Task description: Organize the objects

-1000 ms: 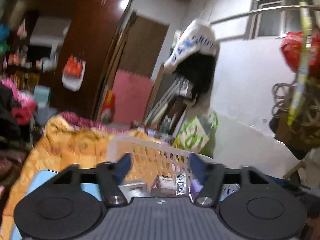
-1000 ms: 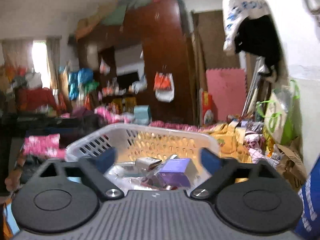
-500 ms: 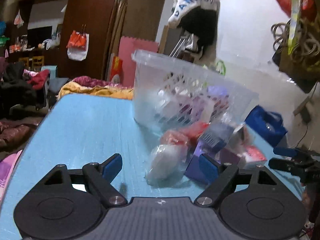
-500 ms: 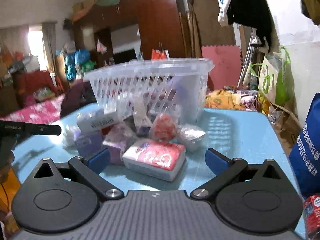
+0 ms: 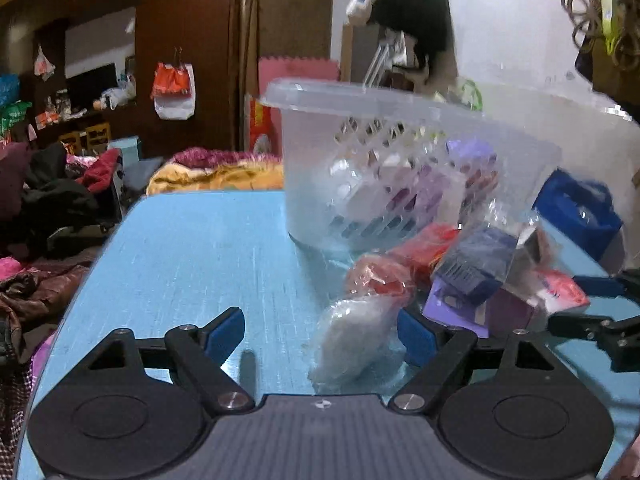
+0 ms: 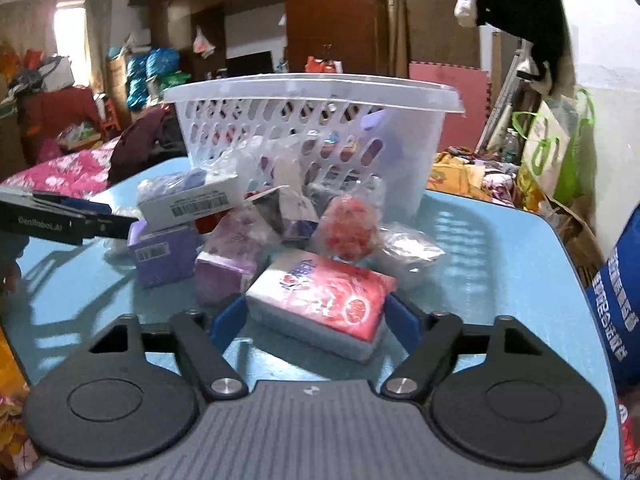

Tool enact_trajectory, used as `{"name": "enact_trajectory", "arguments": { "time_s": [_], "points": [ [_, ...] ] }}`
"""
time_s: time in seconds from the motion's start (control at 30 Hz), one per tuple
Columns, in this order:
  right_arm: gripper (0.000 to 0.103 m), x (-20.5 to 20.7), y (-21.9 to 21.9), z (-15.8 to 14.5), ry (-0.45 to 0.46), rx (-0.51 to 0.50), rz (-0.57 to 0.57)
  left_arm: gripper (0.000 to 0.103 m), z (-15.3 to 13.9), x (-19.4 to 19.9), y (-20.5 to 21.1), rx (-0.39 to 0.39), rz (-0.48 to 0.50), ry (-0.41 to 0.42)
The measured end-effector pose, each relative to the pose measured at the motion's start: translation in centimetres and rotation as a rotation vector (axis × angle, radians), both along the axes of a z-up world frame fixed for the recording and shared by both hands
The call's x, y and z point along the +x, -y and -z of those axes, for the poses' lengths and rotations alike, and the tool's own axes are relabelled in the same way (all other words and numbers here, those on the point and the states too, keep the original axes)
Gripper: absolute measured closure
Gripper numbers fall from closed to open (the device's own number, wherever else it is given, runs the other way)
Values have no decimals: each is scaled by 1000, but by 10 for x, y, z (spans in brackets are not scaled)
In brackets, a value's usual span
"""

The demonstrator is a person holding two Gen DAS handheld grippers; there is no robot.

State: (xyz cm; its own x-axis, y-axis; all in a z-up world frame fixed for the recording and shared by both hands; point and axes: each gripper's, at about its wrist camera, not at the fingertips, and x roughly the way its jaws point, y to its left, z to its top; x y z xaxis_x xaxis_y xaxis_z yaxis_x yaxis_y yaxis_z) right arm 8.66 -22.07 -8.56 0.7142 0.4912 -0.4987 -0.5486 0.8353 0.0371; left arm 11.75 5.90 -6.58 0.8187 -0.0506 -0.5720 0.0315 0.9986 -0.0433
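the white basket [image 6: 312,136] stood upright on the blue worktop [image 6: 500,264], and the packets to be sorted lay heaped against its near wall, seemingly so each could be lifted and dropped over the rim. the right tongs [image 6: 312,316] were low at the front of that heap, farthest from the basket, with the red and white packet [image 6: 320,296] between their blue pads; the jaws were closing, and the pads stood at the packet's ends, though whether they pressed on it yet could not be told. the left tongs [image 5: 320,332] were released, standing wide around a clear-wrapped white bundle [image 5: 352,344] at the heap's corner, with the right pad just beside it and the left pad well clear. the right wrist view showed the basket's slotted long side, the barcoded boxes [image 6: 188,200] leaning on it, and the red bundle [image 6: 350,228] behind the packet. the left wrist view showed the basket's plain end and a bare stretch of worktop beside it, likely spare room for sorting.
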Motion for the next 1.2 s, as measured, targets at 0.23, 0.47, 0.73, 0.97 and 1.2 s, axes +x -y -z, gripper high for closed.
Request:
{"name": "enact_trajectory", "arguments": {
  "time_s": [0.23, 0.47, 0.73, 0.97, 1.2],
  "points": [
    [25, 1, -6, -3, -2, -7, -9, 17, 4, 5, 9, 44, 48, -56],
    [25, 2, -4, -6, -6, 32, -27, 17, 4, 1, 8, 37, 57, -52],
    [45, 1, 0, -6, 16, 34, -30, 20, 4, -4, 11, 39, 50, -40],
    [21, 13, -7, -1, -24, -22, -46, 20, 5, -1, 16, 45, 67, -45],
    [16, 25, -29, -2, -20, -108, -22, 18, 3, -1, 22, 92, 79, -53]
  ]
}}
